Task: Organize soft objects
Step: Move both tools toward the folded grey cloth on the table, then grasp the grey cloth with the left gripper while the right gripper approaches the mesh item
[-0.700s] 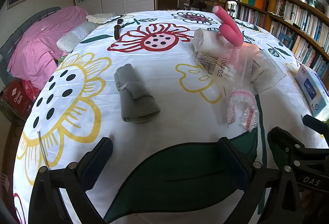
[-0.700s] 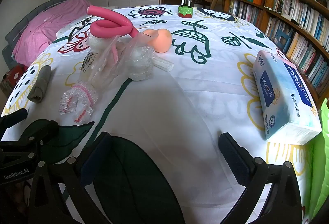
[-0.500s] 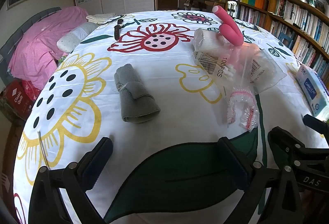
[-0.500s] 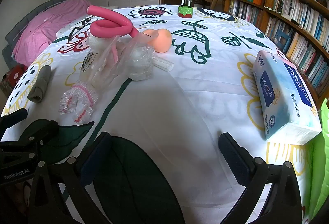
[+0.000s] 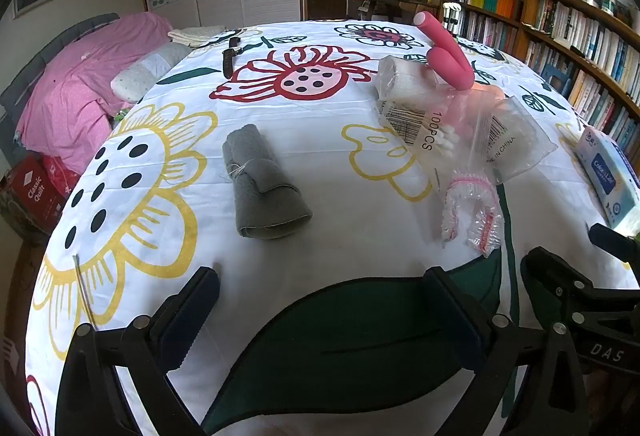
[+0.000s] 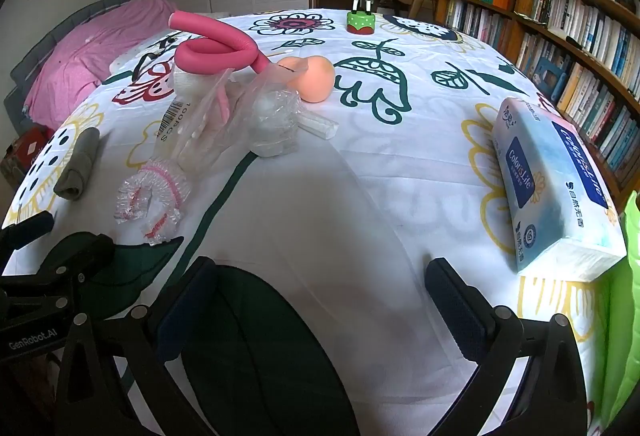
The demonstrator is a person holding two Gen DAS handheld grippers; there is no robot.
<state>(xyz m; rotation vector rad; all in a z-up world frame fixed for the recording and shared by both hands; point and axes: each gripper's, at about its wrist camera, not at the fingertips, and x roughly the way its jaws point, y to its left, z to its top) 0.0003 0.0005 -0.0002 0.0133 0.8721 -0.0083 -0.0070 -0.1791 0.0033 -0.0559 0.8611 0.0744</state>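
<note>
A rolled grey cloth (image 5: 262,188) lies on the flowered sheet ahead of my left gripper (image 5: 322,294), which stands open and empty. To its right lie a crumpled clear shower cap with pink trim (image 5: 472,208), a bag of cotton swabs (image 5: 424,116) and a bent pink foam tube (image 5: 446,54). In the right wrist view my right gripper (image 6: 320,286) is open over bare sheet. The foam tube (image 6: 216,48), a peach soft ball (image 6: 314,78), clear bags (image 6: 276,120), the shower cap (image 6: 150,198) and the grey cloth (image 6: 78,166) lie to its far left. A tissue pack (image 6: 548,180) lies right.
A zebra toy on a green base (image 6: 361,22) stands at the far end of the bed. Bookshelves (image 6: 560,24) run along the right side. A pink quilt (image 5: 86,76) is heaped at the left, with a red box (image 5: 34,188) below. Something green (image 6: 628,276) sits at the right edge.
</note>
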